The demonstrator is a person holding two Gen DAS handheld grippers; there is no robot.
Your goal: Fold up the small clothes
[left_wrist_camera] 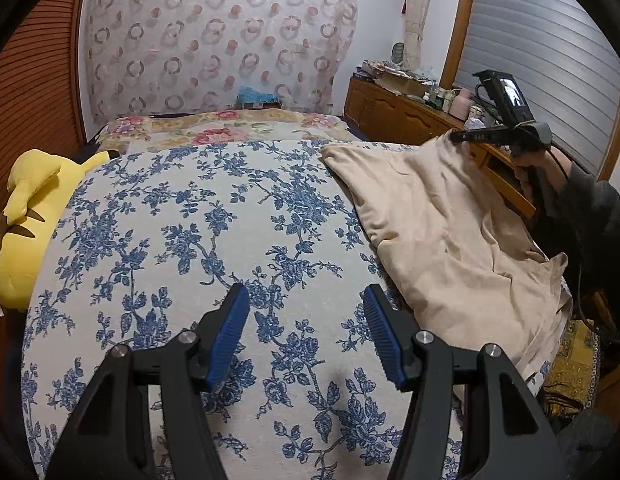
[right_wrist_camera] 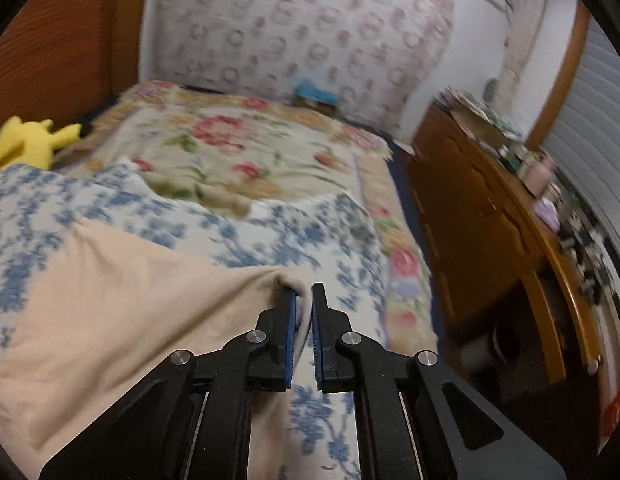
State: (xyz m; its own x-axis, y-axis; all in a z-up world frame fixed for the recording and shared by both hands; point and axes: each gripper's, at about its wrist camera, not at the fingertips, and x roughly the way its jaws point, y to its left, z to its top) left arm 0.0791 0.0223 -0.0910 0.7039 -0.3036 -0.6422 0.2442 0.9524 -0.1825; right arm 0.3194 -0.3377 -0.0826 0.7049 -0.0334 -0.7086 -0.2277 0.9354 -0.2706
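Left gripper angled down over the blue-flowered bedspread, blue pads standing well apart with nothing between them, just bare cover underneath. Wide open, touching nothing as far as can be seen

Right gripper out to the right side, held up off the bed by a hand in a dark sleeve, tilted down toward the mattress. Jaws nearly together, only a narrow slit between the pads, and a fold of the beige garment pinched in that slit. From the left wrist view, same story: the tip biting a corner of the cloth and lifting it into a little peak, rest of the fabric draping down from there

Garment itself: plain pale beige, soft, wrinkly, lying along the right edge of the bed on top of the blue-flowered bedspread, one end spread flat toward the middle, the lower part bunched and hanging a bit over the side. Hard to tell what kind of clothing, no clear sleeves or legs visible

Also around: yellow plush toy at the left edge of the bed, wooden dresser beyond the right side, cluttered on top
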